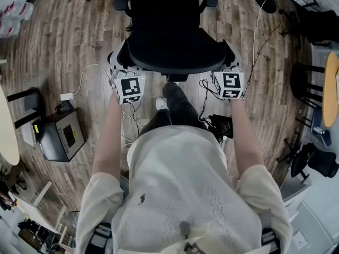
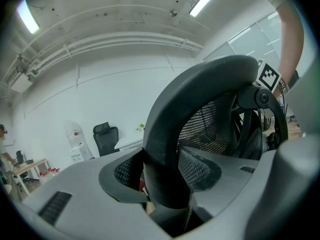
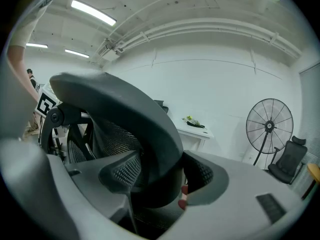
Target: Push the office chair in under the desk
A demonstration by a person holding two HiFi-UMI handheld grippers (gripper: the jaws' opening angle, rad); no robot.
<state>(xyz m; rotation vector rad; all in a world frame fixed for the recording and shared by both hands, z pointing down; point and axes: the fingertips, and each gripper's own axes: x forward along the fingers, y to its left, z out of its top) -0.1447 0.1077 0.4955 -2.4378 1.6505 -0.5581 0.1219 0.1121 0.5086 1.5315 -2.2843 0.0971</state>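
- Wood-plank floor (image 1: 63,41) runs under everything; in the gripper views the room has white walls and a white ceiling with strip lights.
- One office chair (image 1: 164,36), black, stands on the bare floor straight ahead of the person, its back turned to them. No desk top is over it in the head view.
- Two grippers, one at each back corner of the chair:
  - the left gripper (image 1: 117,63) is clamped on the left edge of the chair's back frame (image 2: 200,109) — a pad pressed against each side of it.
  - the right gripper (image 1: 233,62) is clamped the same way on the right edge of that frame (image 3: 125,114).
- Two marker cubes, one per gripper, just behind the chair's back: left cube (image 1: 130,88), right cube (image 1: 229,84).
- One dark box (image 1: 58,136) sits on the floor, left of the chair and nearer the person.
- White cables (image 1: 90,70) trail over the floor between the chair and that box.
- One white table (image 3: 192,129) stands against the far wall, well beyond the chair.
- One floor fan (image 3: 269,129) stands right of that table.
- One further black chair shows in each gripper view — one by the wall (image 2: 106,139), one past the fan (image 3: 287,159).
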